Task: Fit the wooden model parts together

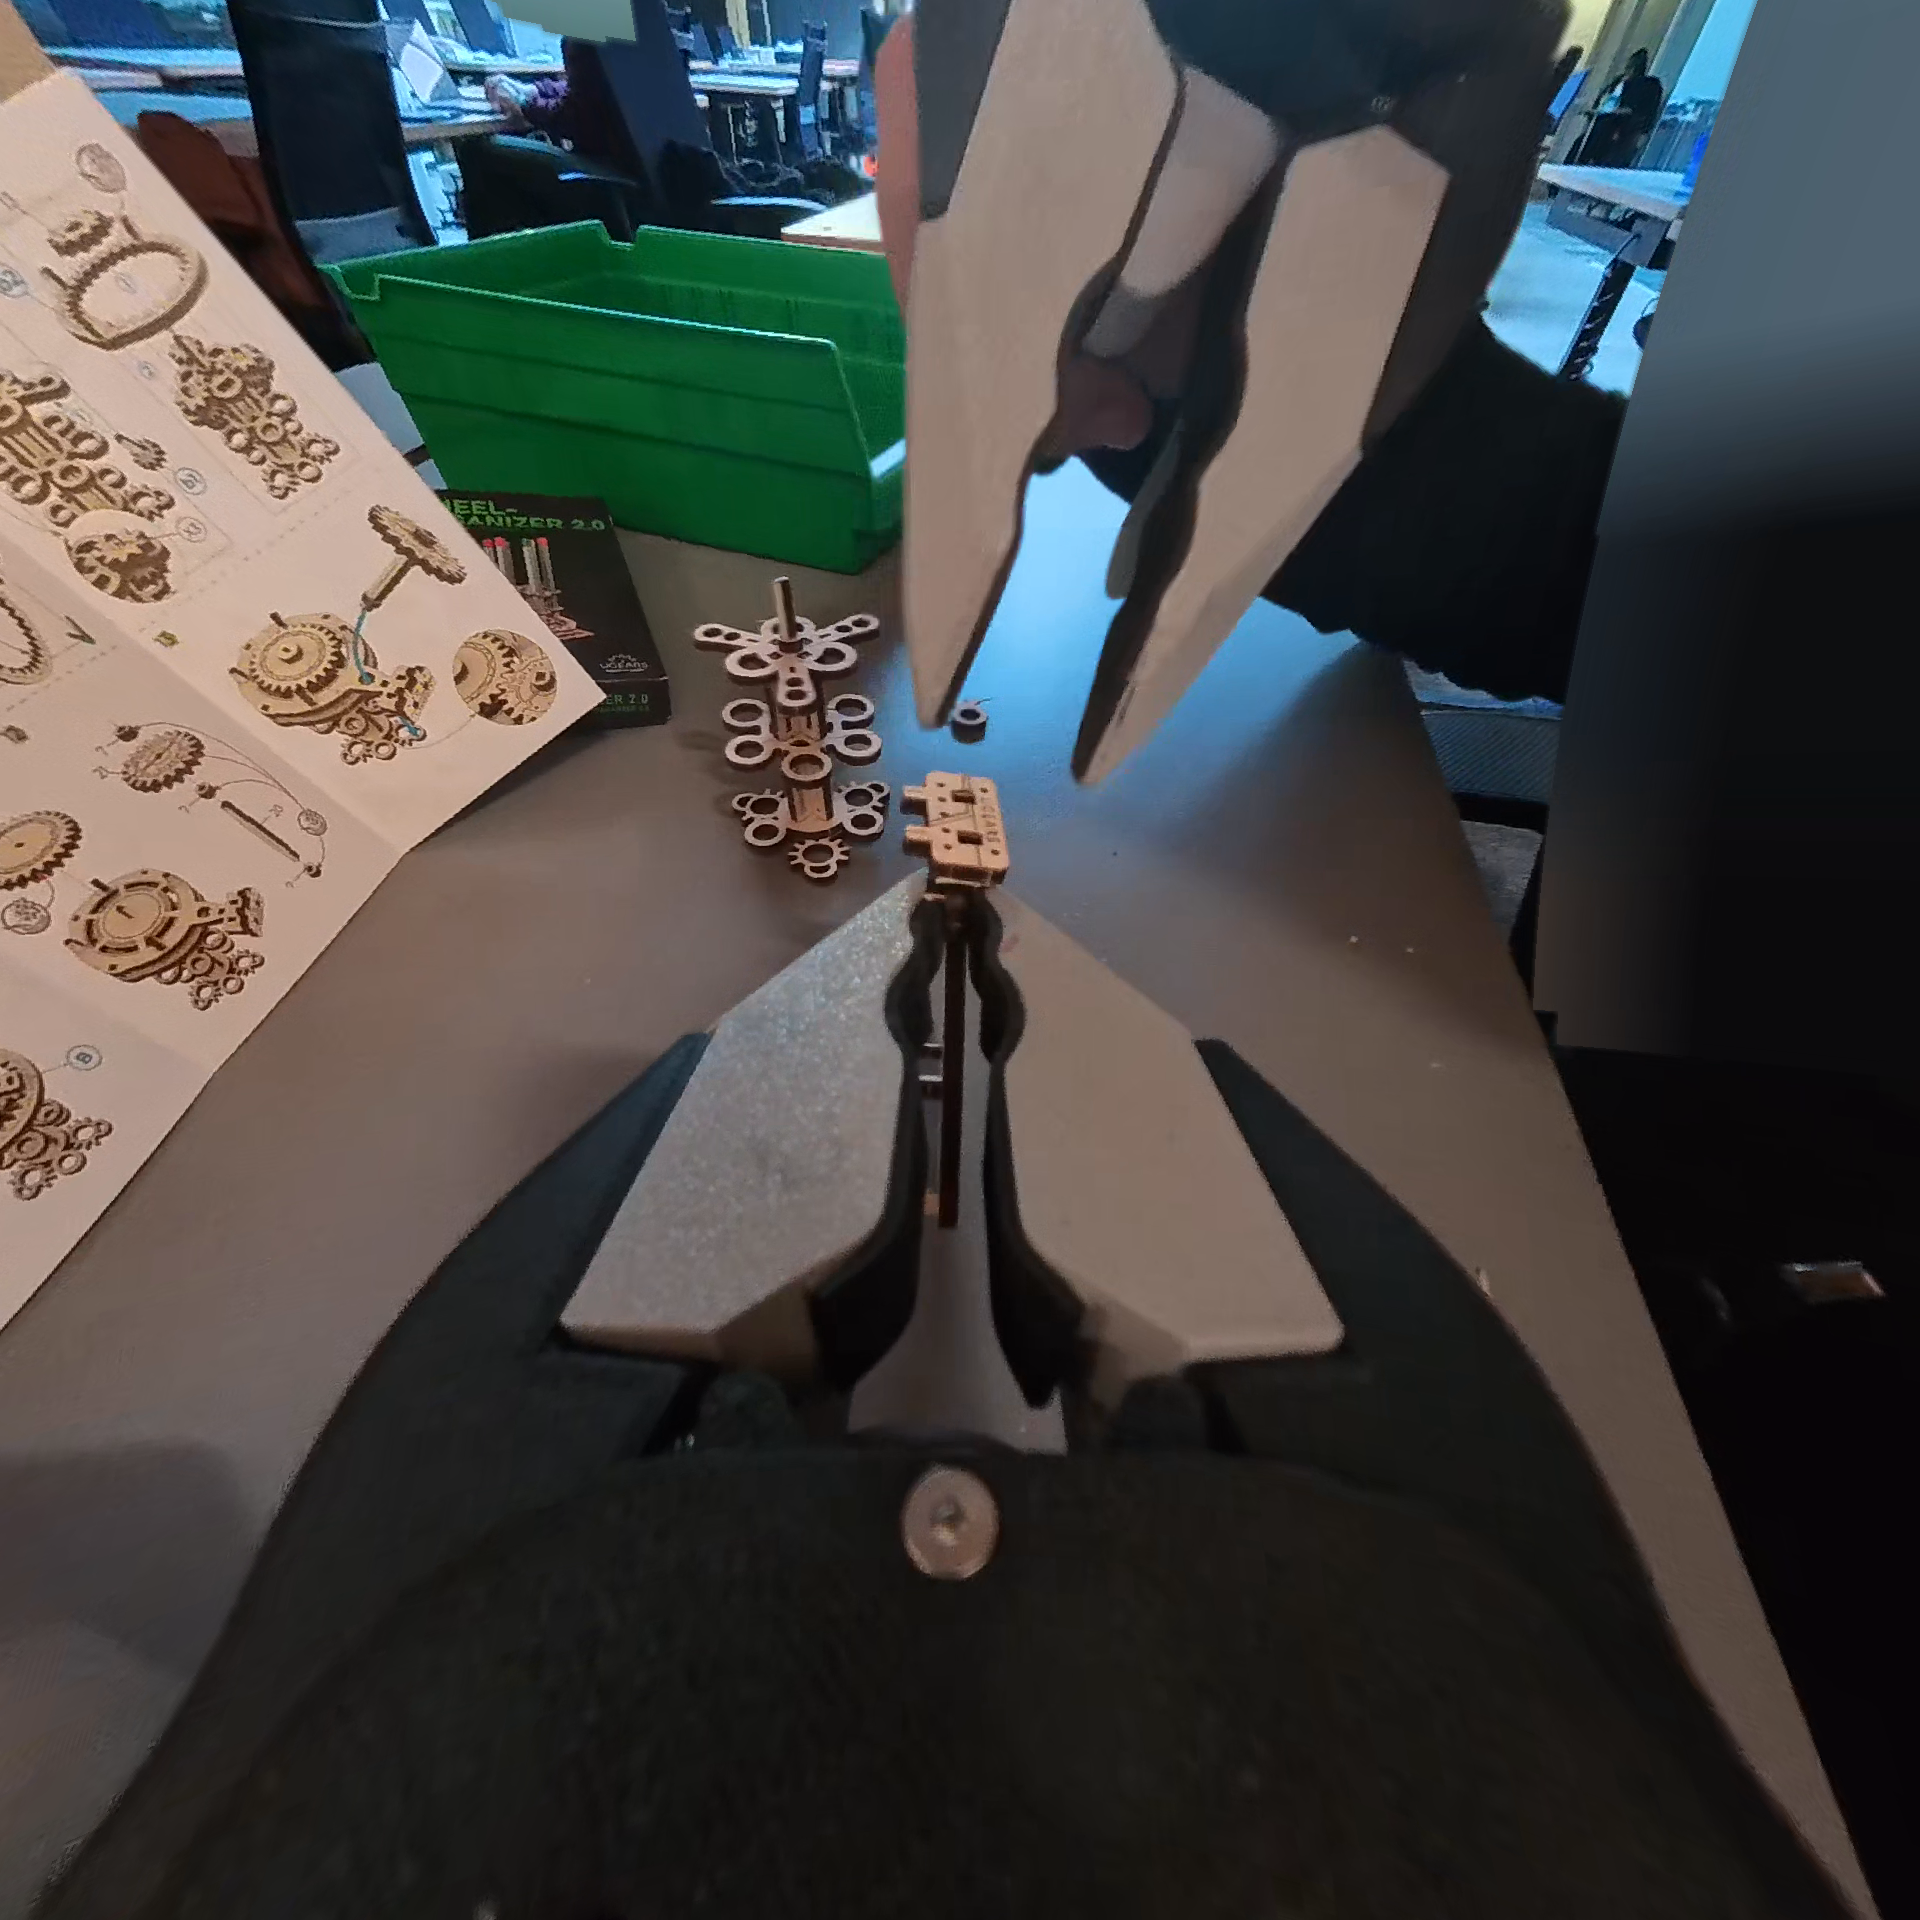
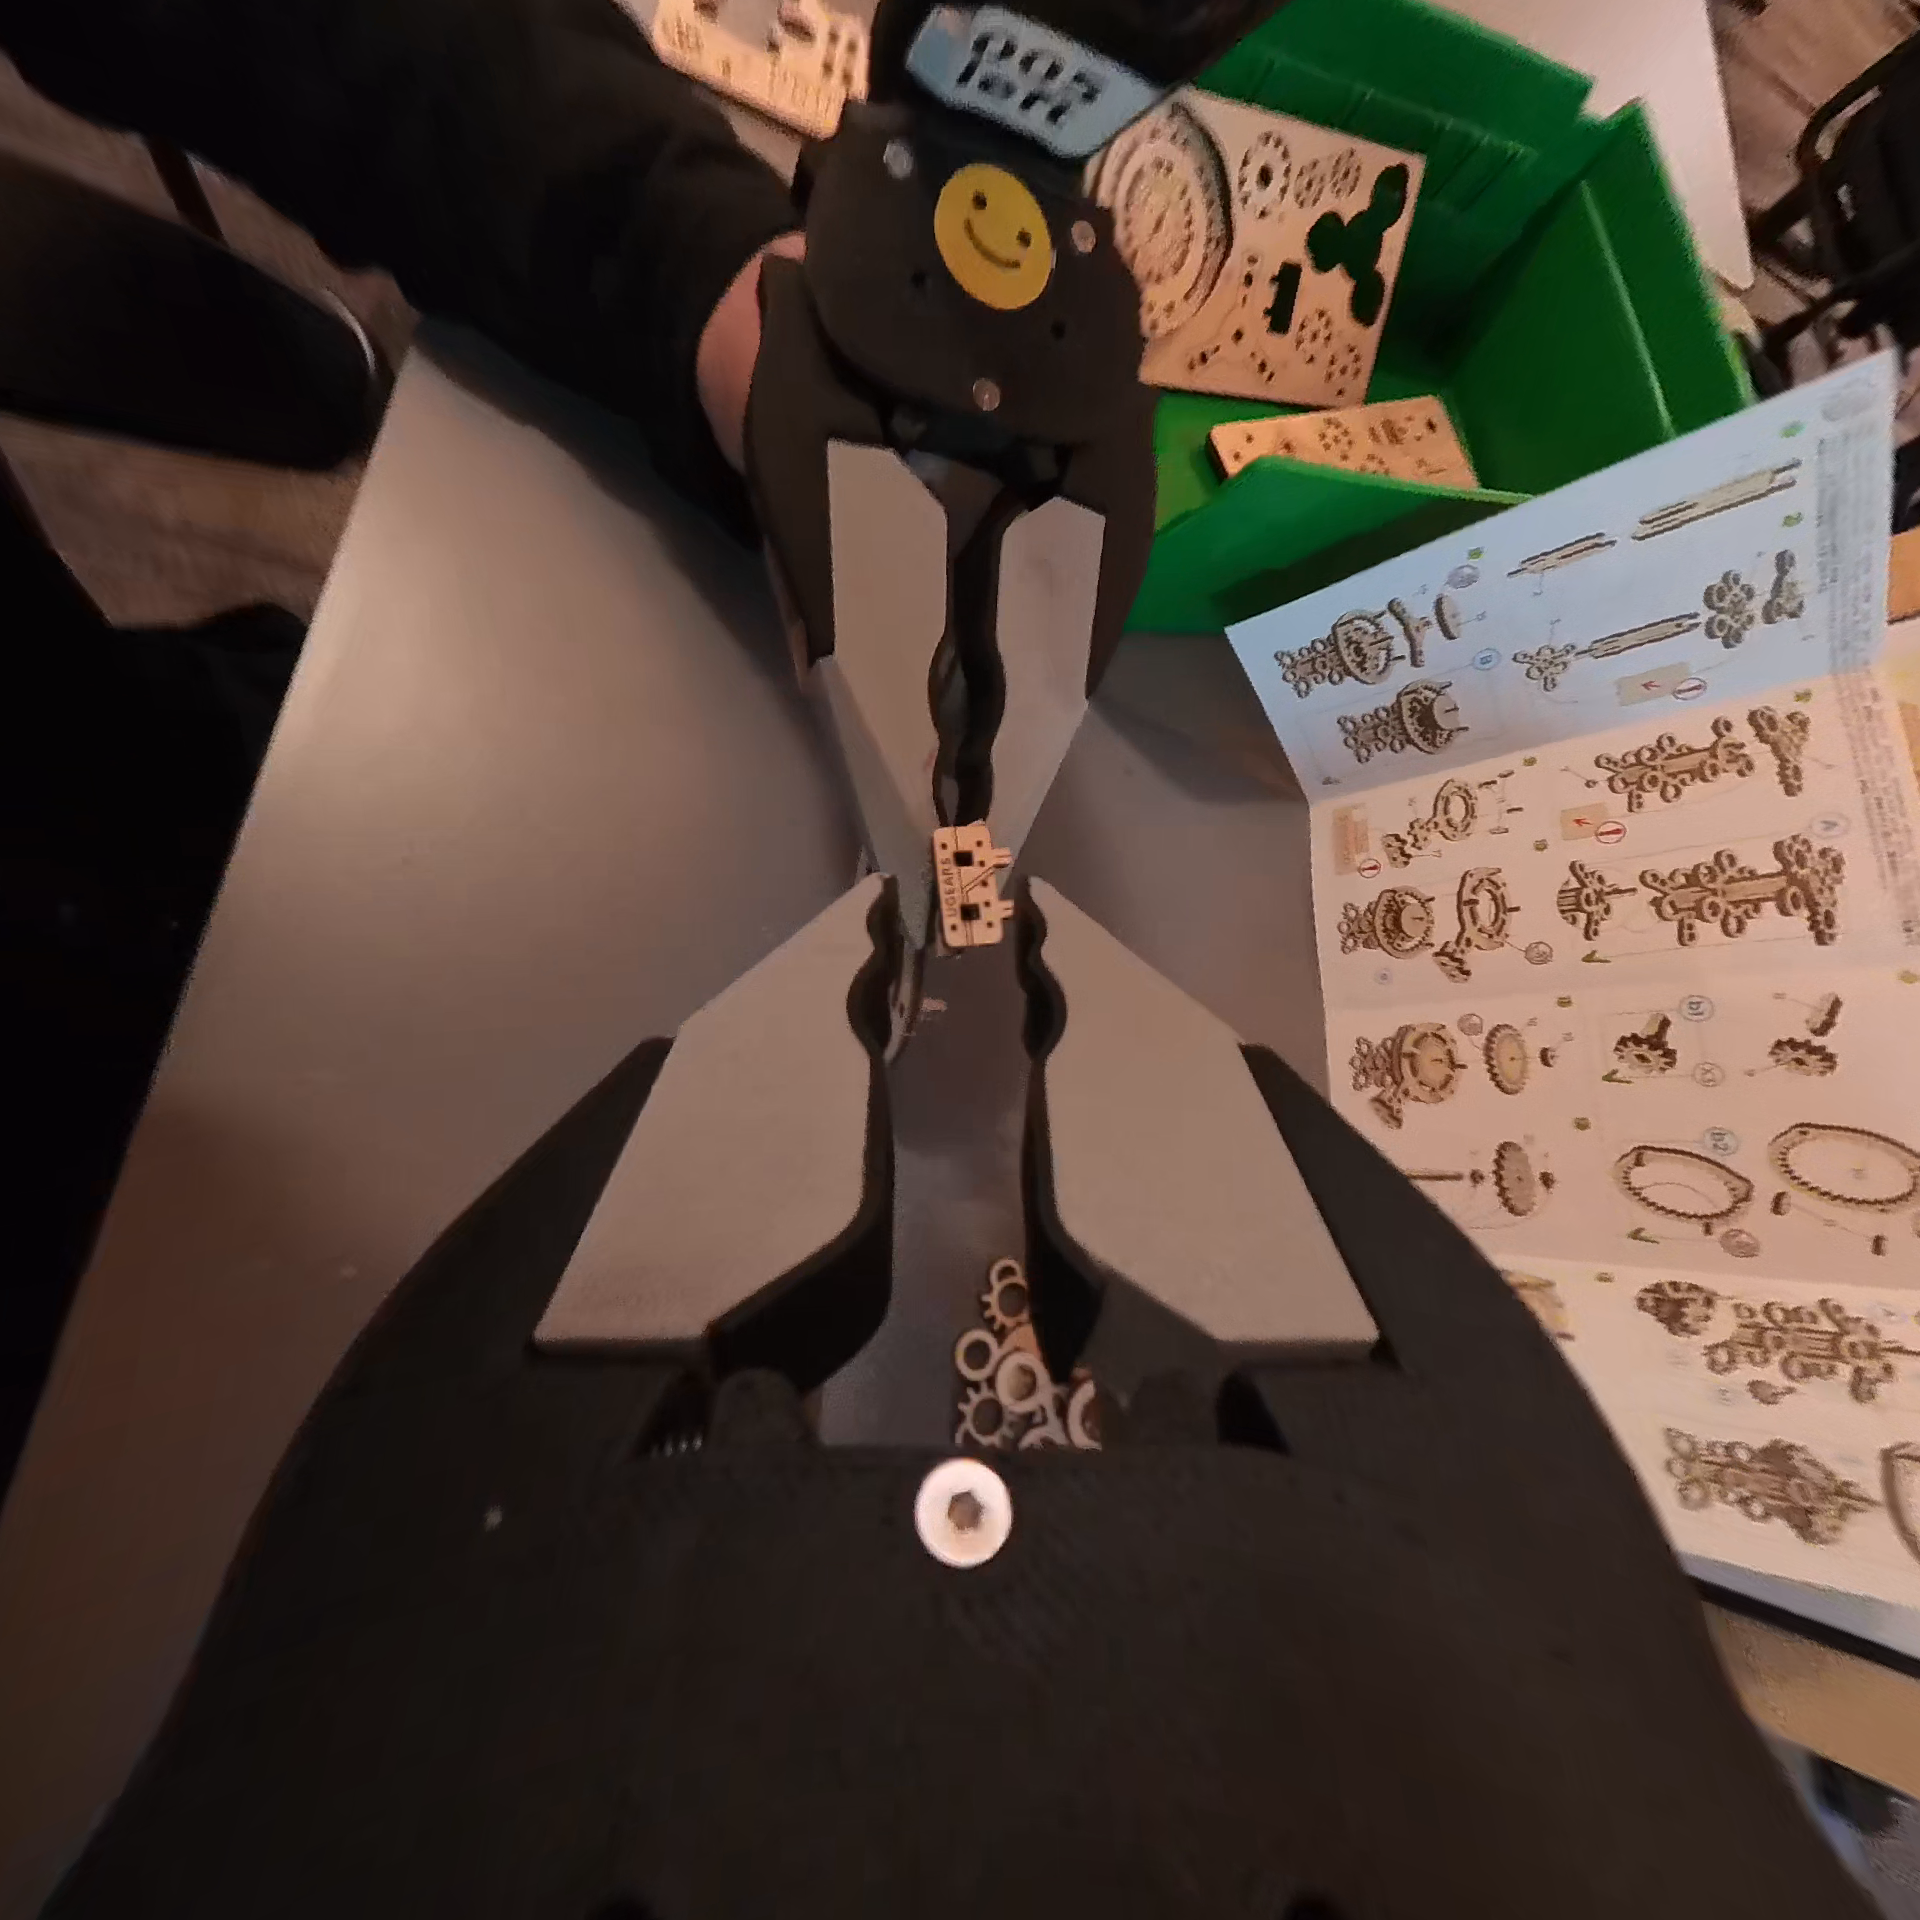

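My left gripper (image 1: 956, 896) is shut on a small flat notched wooden part (image 1: 961, 831) that sticks out past its tips, just above the grey table (image 1: 520, 987). My right gripper (image 1: 1013, 748) comes in from the far side, open and pointing down at that part. In the right wrist view the part (image 2: 971, 883) sits between the open fingertips of my right gripper (image 2: 958, 899), with the left gripper (image 2: 961, 831) opposite. A wooden ring-and-shaft assembly (image 1: 800, 748) lies on the table to the left; it also shows under my right gripper (image 2: 1013, 1361). A small black ring (image 1: 974, 719) lies nearby.
A green bin (image 1: 644, 384) stands behind, holding wooden part sheets (image 2: 1247, 239). An open instruction sheet (image 1: 208, 675) covers the table's left side, with a black box (image 1: 582, 592) beside it. The table edge (image 1: 1455, 831) runs close on the right. The grippers are tip to tip, or close to it.
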Action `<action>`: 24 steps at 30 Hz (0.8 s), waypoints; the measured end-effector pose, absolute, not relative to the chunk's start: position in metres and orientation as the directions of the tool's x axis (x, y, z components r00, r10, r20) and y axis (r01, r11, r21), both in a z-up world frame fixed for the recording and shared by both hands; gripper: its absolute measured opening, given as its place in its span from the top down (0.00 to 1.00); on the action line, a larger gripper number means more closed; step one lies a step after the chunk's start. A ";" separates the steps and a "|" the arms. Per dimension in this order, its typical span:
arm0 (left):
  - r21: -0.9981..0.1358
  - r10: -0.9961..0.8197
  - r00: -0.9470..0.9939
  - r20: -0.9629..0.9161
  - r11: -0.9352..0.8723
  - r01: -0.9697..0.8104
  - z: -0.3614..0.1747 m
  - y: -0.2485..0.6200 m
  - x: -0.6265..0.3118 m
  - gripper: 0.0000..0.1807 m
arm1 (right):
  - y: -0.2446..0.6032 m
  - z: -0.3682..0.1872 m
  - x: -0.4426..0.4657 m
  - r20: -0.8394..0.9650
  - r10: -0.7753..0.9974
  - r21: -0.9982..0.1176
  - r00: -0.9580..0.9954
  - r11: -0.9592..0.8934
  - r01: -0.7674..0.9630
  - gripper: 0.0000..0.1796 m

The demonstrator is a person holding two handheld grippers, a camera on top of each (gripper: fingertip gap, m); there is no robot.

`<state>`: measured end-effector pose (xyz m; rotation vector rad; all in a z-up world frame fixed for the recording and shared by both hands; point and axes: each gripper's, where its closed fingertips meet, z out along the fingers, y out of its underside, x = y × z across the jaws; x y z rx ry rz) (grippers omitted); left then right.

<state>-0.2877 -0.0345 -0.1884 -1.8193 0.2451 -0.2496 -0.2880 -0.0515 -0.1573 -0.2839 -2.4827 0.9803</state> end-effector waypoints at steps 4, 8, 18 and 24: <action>-0.968 -0.305 0.951 0.054 -0.251 -0.025 -0.188 -0.034 -0.287 1.00 | -0.042 -0.159 -0.290 0.325 0.396 -0.712 -0.859 0.700 0.053 0.90; -0.970 -0.317 0.948 0.043 -0.242 -0.037 -0.188 -0.034 -0.285 1.00 | -0.044 -0.165 -0.289 0.323 0.407 -0.716 -0.854 0.695 0.061 0.90; -0.971 -0.326 0.945 0.012 -0.228 -0.066 -0.188 -0.035 -0.281 1.00 | -0.046 -0.165 -0.288 0.324 0.427 -0.735 -0.844 0.675 0.059 0.86; -0.972 -0.351 0.933 -0.082 -0.179 -0.153 -0.186 -0.037 -0.271 1.00 | -0.047 -0.162 -0.274 0.350 0.428 -0.756 -0.833 0.654 0.019 0.83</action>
